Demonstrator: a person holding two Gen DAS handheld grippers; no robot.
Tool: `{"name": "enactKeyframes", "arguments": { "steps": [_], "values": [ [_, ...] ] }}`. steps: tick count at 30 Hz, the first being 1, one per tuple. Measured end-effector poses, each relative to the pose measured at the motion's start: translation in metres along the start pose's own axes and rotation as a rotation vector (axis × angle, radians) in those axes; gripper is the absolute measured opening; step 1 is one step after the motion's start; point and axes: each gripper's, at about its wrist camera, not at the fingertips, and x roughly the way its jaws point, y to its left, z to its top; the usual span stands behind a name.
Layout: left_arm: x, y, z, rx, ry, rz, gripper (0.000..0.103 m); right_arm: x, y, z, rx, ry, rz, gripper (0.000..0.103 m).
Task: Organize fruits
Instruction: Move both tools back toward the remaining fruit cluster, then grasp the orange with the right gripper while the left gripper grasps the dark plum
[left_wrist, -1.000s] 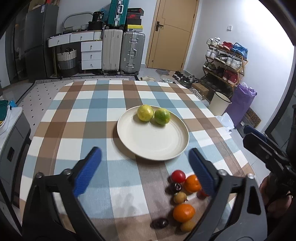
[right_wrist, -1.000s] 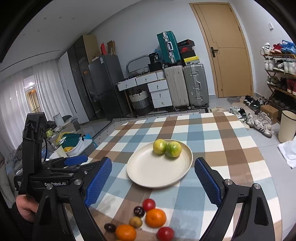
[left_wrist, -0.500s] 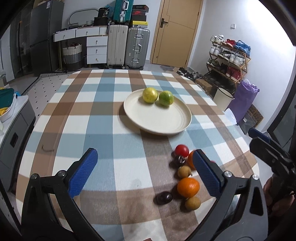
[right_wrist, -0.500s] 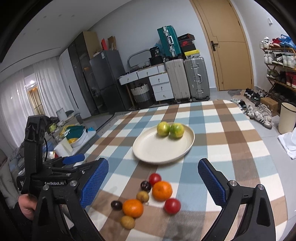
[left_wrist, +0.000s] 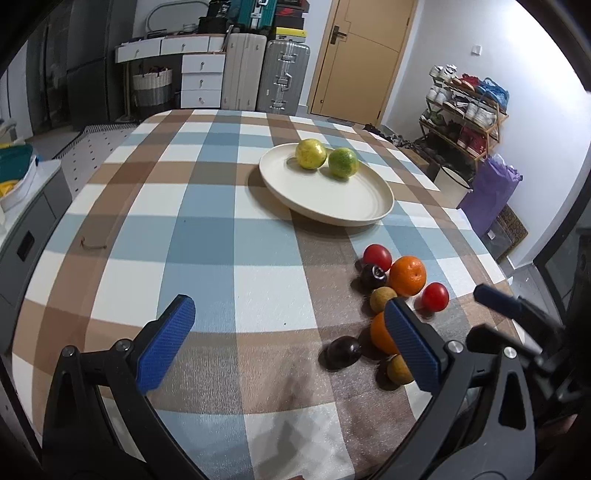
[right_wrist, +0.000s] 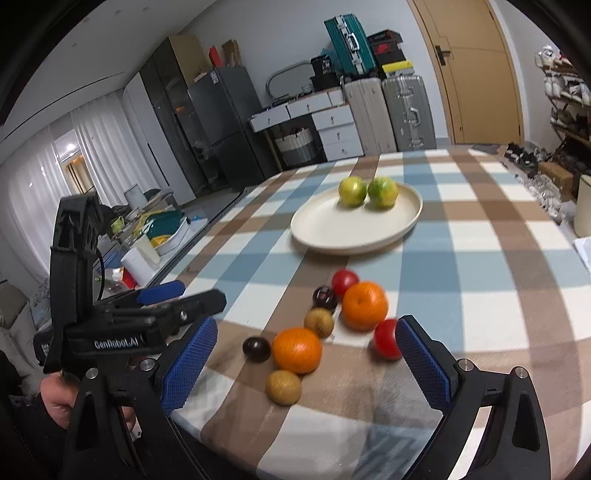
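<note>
Tabletop (left_wrist: 207, 236) is filling my views, draped in a woven checked cloth of blue, brown and white squares, its near edge curving off just below both tools. Left of the fruit I am seeing a wide stretch of bare cloth, room enough to move.

Beyond the middle a round, shallow cream plate (left_wrist: 332, 206) is sitting with a smooth matte rim; a yellowish citrus (left_wrist: 311, 153) and a green citrus (left_wrist: 343, 163) are lying side by side against its far edge, leaving most of the dish bare.

I am holding the left tool (left_wrist: 288, 343) low over the cloth with its ribbed blue pads spread wide and nothing between them. The right tool (right_wrist: 306, 365) is gaping just as wide; a near orange (right_wrist: 297, 350) and a tan round fruit (right_wrist: 283, 387) are lying on the cloth in its gap, untouched by the pads.

The loose fruit is clustering near the front right of the tabletop, the group running lengthwise from the plate toward me: a far orange (right_wrist: 365, 305), dimpled and round, two glossy red fruits (right_wrist: 345, 280) (right_wrist: 386, 343), a second tan one (right_wrist: 319, 322), and two small dark, shiny plums (right_wrist: 325, 297) (right_wrist: 256, 348). They are all roughly spherical, so I cannot tell any pointing direction for them.
</note>
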Motion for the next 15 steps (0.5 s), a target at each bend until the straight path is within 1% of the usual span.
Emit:
{"name": "enactKeyframes", "arguments": {
  "steps": [7,10,15],
  "values": [
    [0.012,0.004,-0.009,-0.003,0.03,0.004,0.102,0.018,0.003,-0.013,0.016,0.059,0.025,0.099],
    [0.016,0.008,-0.01,-0.019,0.036,0.003,0.102,0.026,0.002,-0.015,0.033,0.083,0.036,0.099],
    [0.019,0.017,-0.008,-0.049,0.037,0.007,0.102,0.036,0.0,-0.016,0.057,0.114,0.052,0.093]
  ]
}}
